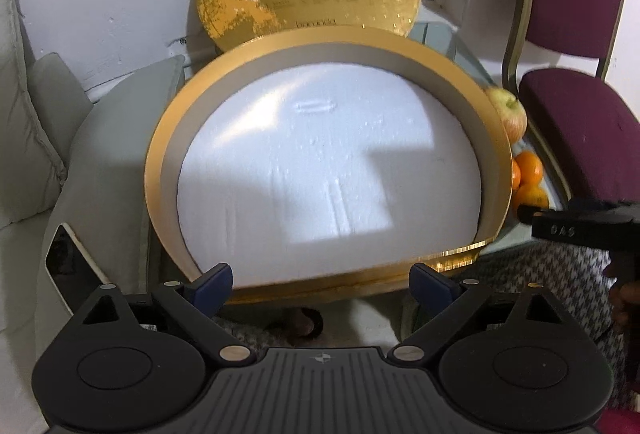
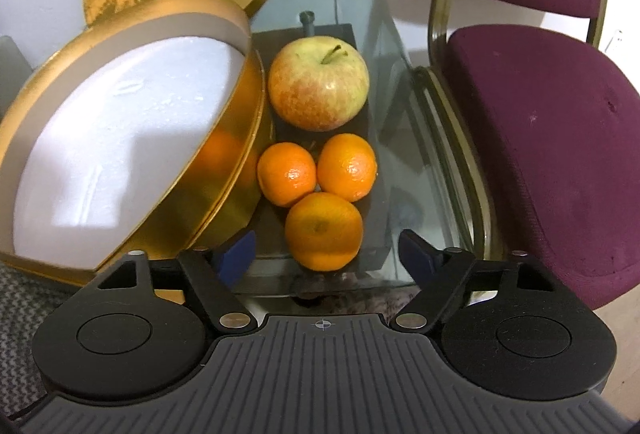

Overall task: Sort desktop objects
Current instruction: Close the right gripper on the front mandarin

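Gold round box (image 2: 132, 138) crowds oranges (image 2: 323, 230) beside apple (image 2: 318, 82).

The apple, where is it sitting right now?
In the right wrist view the apple sits on the glass table, just behind three oranges, right of the gold box.

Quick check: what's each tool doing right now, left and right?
Left tool: open, holding nothing, at the near rim of the round gold box.
Right tool: open, empty, just short of the nearest orange.

2 close, forward-facing wrist views, sharing the gold box (image 1: 328, 162).
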A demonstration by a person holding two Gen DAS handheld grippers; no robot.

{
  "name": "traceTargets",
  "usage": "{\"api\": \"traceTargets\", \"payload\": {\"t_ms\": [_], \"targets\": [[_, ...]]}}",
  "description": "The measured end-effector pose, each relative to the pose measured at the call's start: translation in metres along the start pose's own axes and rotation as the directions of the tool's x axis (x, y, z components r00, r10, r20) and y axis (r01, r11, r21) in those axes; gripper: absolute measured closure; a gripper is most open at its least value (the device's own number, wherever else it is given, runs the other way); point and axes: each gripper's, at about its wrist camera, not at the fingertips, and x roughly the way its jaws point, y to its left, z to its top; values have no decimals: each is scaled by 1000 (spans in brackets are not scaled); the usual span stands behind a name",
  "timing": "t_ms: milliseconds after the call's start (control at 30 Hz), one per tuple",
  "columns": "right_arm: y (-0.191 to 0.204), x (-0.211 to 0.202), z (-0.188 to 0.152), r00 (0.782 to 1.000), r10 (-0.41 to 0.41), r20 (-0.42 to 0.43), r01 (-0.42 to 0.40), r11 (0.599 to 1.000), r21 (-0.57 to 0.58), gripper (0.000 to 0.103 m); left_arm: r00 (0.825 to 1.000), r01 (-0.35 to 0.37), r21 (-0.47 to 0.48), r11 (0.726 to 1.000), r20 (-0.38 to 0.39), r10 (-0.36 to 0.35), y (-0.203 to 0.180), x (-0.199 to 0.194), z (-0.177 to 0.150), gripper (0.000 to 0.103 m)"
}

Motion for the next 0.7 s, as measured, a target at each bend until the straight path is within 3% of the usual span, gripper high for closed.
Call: {"api": "traceTargets", "payload": {"t_ms": [167, 533, 700], "targets": [[2, 9, 5, 1000, 0, -9, 0, 1000, -2, 28, 1000, -17, -28, 999, -9, 17, 5, 6, 3, 8], [13, 19, 8, 998, -47, -38, 45, 997, -60, 53, 999, -36, -44, 998, -20, 35, 9, 7, 2, 8], [10, 17, 8, 998, -40, -38, 39, 999, -36, 54, 999, -40, -52, 998, -18, 39, 13, 4, -2, 7]]}}
